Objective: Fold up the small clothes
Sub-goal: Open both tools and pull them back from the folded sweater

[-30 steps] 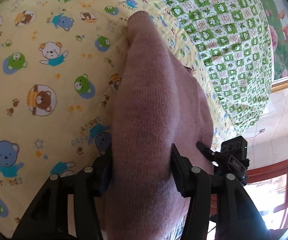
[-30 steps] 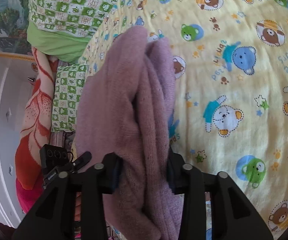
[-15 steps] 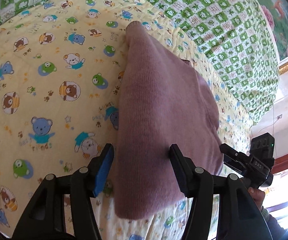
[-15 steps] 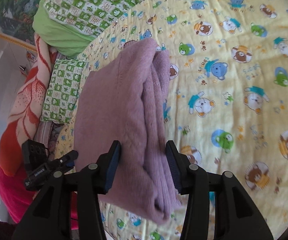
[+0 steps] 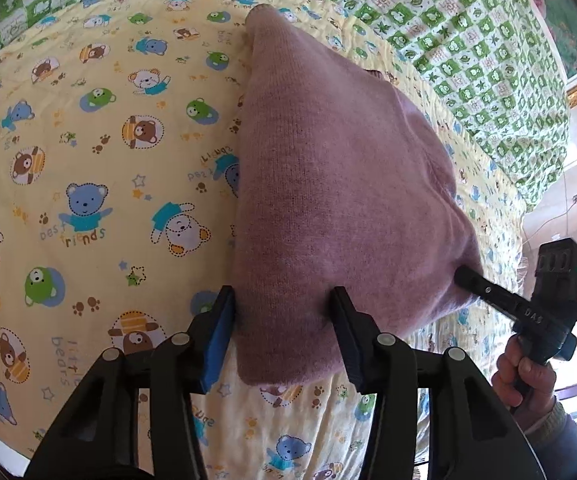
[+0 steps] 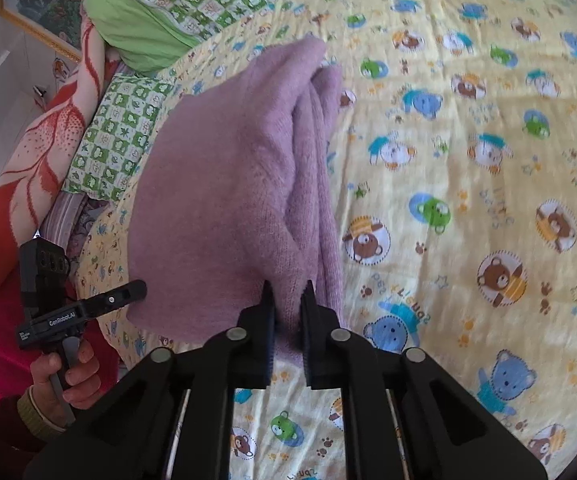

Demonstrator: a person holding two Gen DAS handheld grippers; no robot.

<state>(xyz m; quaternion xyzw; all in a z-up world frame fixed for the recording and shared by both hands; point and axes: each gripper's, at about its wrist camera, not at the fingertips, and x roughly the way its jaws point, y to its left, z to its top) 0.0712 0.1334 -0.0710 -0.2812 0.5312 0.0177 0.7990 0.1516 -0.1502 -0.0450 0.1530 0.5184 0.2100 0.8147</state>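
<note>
Both claws: right claw [image 6: 288,300] pinches sweater [image 6: 224,184], hiding fingertips.

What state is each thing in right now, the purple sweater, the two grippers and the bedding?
Purple sweater: folded into a thick bundle, lying on the bear-print sheet, layered edges showing on one side.
Left gripper: open, fingers either side of the sweater's near edge.
Right gripper: shut on the sweater's near edge.
Bear-print sheet: spread flat over the bed.
Green checked quilt: bunched along the far edge of the bed.
</note>
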